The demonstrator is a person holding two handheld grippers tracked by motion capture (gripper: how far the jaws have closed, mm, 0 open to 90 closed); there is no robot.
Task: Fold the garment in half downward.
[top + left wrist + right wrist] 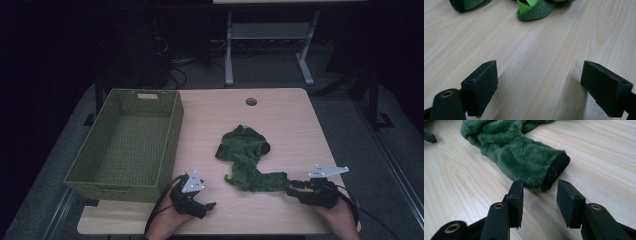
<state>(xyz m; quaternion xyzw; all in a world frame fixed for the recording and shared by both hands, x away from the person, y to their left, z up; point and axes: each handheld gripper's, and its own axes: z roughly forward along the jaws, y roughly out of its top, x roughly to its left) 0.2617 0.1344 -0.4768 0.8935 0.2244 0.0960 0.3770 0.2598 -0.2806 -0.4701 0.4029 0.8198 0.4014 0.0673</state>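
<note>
A fuzzy dark green garment with bright green tabs lies crumpled in the middle of the wooden table. Its near sleeve ends in a black cuff just in front of my right gripper, which stands open with the cuff edge at the mouth of the jaws, not clamped. In the high view the right gripper sits at the sleeve's right end. My left gripper is wide open over bare wood, short of a bright green tab on the garment. It shows as the left gripper near the front edge.
A green woven basket with nothing in it stands on the table's left side. A round cable hole is at the table's far edge. Desk legs and cables stand on the dark floor beyond.
</note>
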